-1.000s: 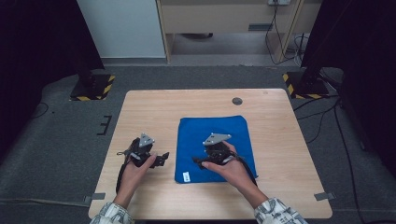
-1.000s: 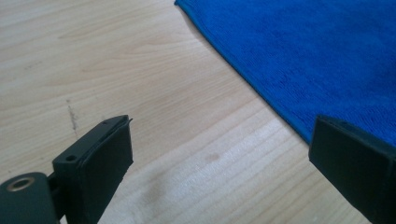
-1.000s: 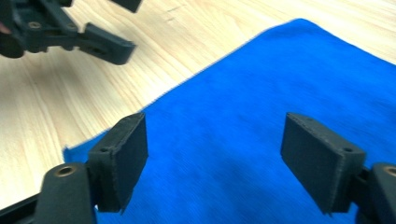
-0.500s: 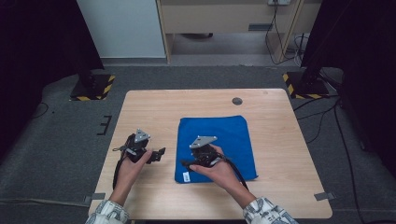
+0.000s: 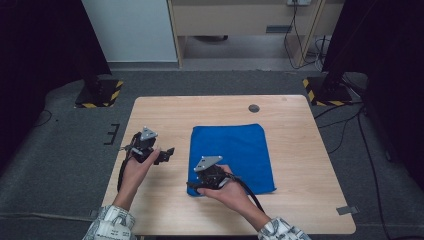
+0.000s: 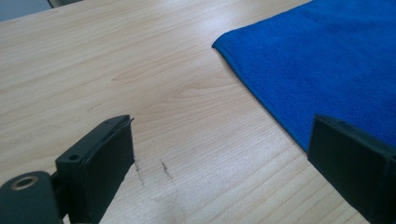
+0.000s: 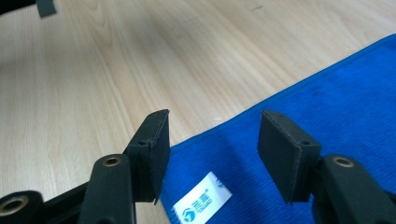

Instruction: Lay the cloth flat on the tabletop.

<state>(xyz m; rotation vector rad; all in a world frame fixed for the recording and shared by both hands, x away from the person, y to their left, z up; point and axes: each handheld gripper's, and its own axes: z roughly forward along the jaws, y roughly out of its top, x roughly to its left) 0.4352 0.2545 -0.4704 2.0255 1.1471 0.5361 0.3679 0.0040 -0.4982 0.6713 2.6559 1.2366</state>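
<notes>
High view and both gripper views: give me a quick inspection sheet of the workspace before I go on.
Surface: wooden table, a few faint scuffs.
Job's things: blue cloth lying flat; white label at its near corner.
Clutter: small dark disc near the far edge.
Grippers: left gripper open over bare wood beside the cloth; right gripper has just been closing, jaws above the cloth's label corner, not yet pressing it.
Cables: cable trails from the right gripper.
Surroundings: grey floor, dark stands.

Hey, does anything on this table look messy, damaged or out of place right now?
Nothing much. The blue cloth lies flat and nearly square on the wooden table. A few short dark scuff marks show on the wood near its left edge.
</notes>
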